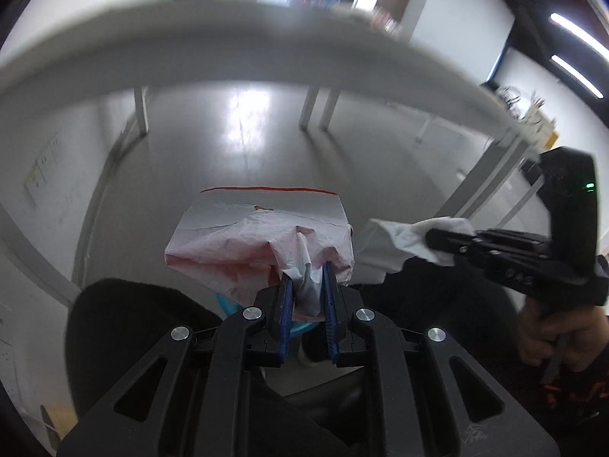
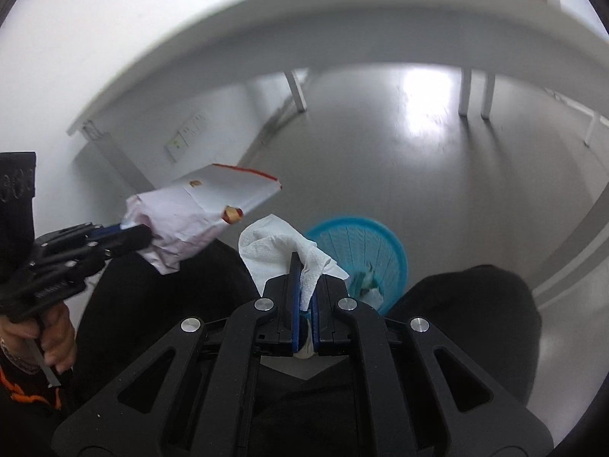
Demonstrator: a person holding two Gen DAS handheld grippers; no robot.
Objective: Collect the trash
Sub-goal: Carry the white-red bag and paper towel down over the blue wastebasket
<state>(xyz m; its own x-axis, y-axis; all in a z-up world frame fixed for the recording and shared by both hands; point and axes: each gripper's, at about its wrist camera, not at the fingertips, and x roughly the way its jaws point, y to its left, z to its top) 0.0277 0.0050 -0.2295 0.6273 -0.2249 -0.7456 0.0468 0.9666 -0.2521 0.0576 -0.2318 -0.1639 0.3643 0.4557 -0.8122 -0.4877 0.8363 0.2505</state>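
Observation:
My left gripper (image 1: pixel 307 272) is shut on the crumpled end of a white paper bag (image 1: pixel 262 236) with red trim, held out over the floor. The same bag (image 2: pixel 201 205) juts from the left gripper (image 2: pixel 146 234) at the left of the right wrist view. My right gripper (image 2: pixel 304 262) is shut on a white paper napkin (image 2: pixel 278 251), which hangs just left of a blue slatted waste basket (image 2: pixel 361 243) on the floor. That basket holds some white and teal scraps. In the left wrist view the napkin (image 1: pixel 403 242) sticks out of the right gripper (image 1: pixel 432 238), and only a sliver of the basket (image 1: pixel 228 304) shows under the bag.
A white table edge (image 1: pixel 266 49) arcs across the top, its legs (image 1: pixel 142 110) standing on the grey floor. The person's dark-clothed knees (image 2: pixel 468 316) flank the basket. A hand (image 1: pixel 548 339) grips the right tool's handle. Wall sockets (image 2: pixel 182 141) sit low on the left wall.

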